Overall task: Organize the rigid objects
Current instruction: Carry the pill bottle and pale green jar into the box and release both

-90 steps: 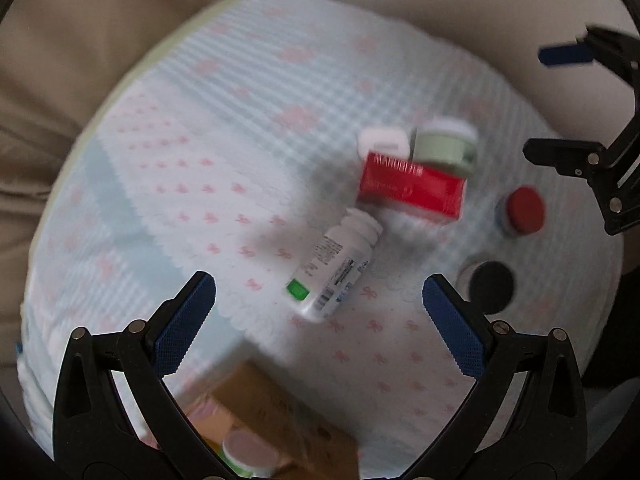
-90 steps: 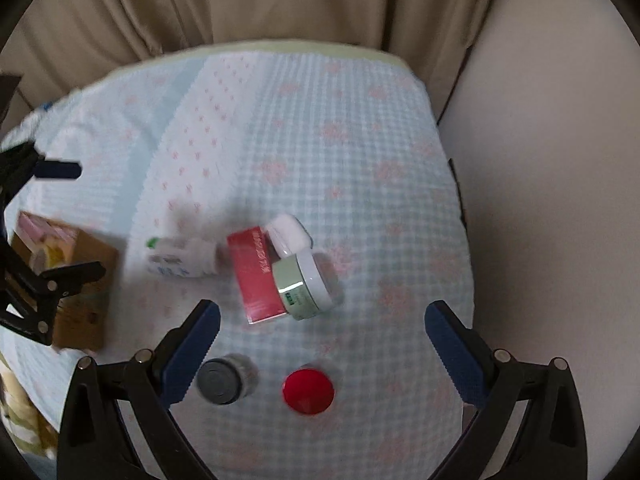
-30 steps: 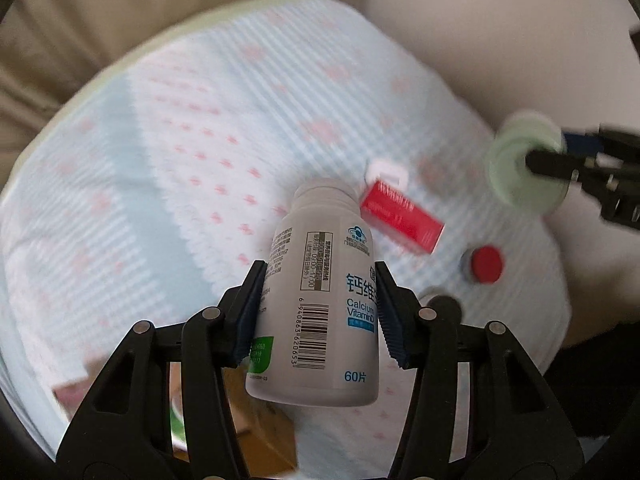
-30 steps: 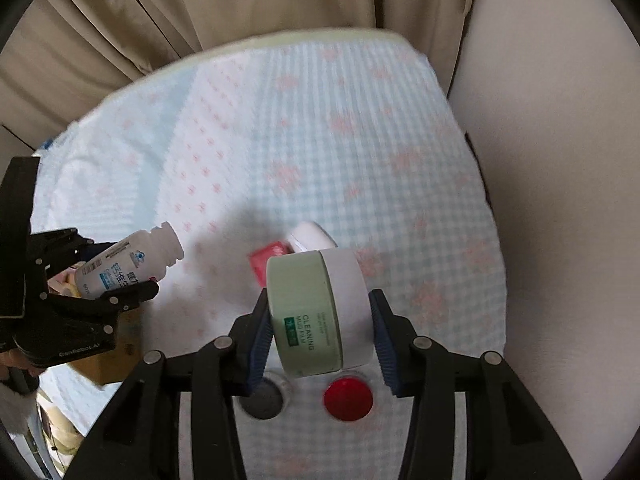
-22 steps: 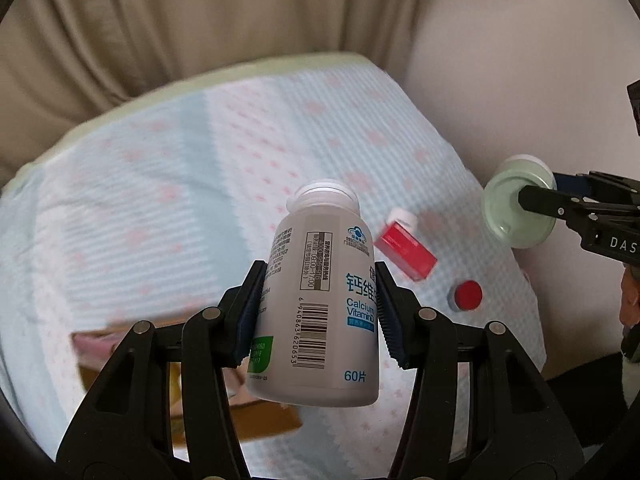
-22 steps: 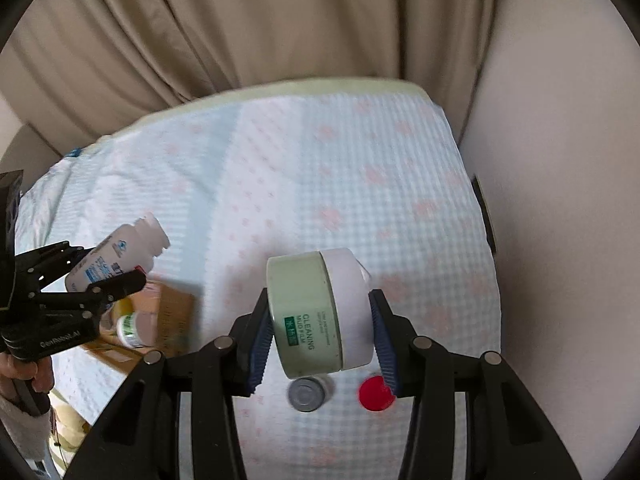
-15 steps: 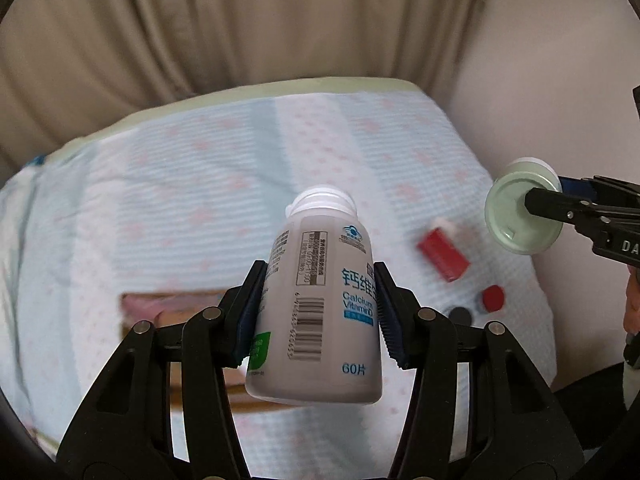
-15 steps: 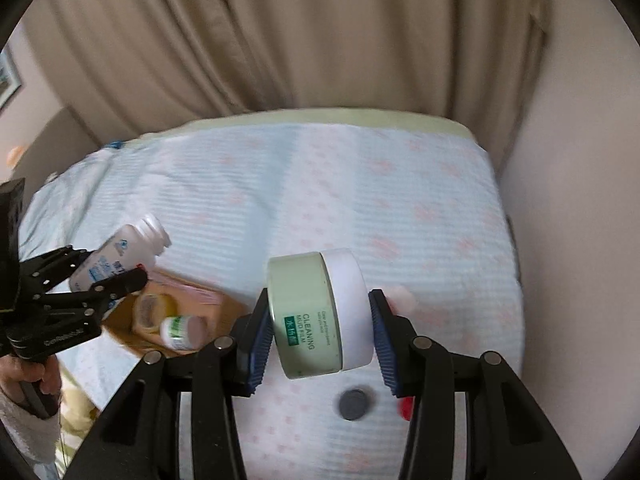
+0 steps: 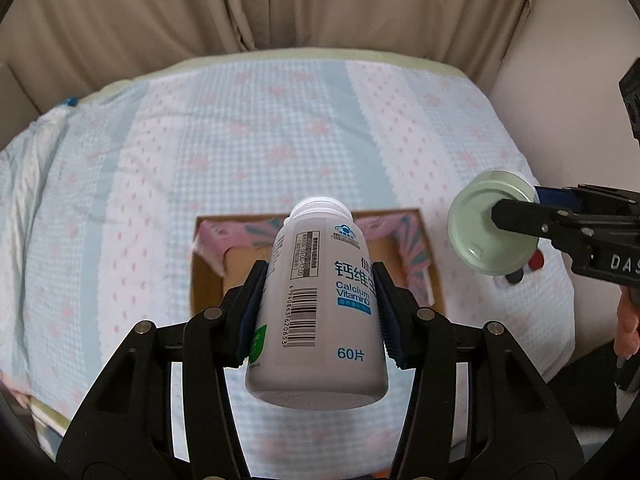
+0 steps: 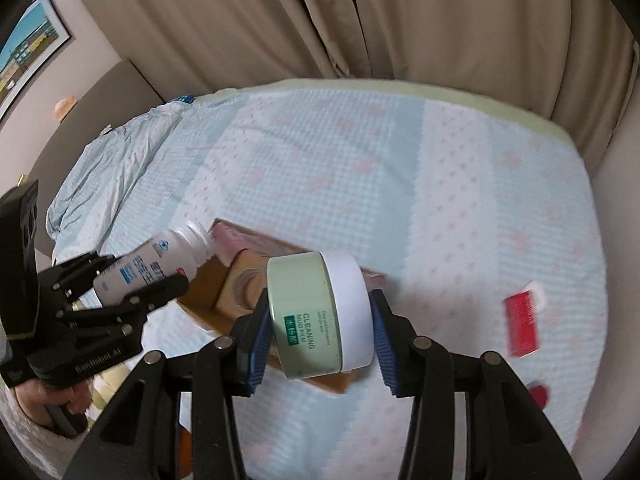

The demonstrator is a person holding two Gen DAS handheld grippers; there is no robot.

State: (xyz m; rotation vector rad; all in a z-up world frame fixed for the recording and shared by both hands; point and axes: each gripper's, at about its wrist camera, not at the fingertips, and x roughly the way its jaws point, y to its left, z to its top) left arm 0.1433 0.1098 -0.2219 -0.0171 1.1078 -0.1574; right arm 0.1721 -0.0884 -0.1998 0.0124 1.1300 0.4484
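Observation:
My left gripper (image 9: 320, 312) is shut on a white vitamin bottle (image 9: 320, 304) with a barcode label, held in the air over an open cardboard box (image 9: 416, 248) on the bed. My right gripper (image 10: 320, 316) is shut on a pale green and white jar (image 10: 320, 312) marked "cleaning mud film", held above the same box (image 10: 224, 292). The jar (image 9: 492, 228) and right gripper show at the right of the left wrist view. The bottle (image 10: 152, 256) and left gripper show at the left of the right wrist view. A red box (image 10: 522, 320) lies on the bed at right.
The bed has a light blue and pink patterned cover (image 9: 240, 128). A red cap (image 9: 536, 260) and a dark cap (image 9: 514, 276) lie on it near the right edge. Beige curtains (image 10: 360, 20) hang behind the bed. A wall (image 9: 580, 60) stands close on the right.
Both grippers closed on their objects, lifted them off the bed and moved left. The cardboard box now sits centred under the bottle, and the red box and caps have slid to the right.

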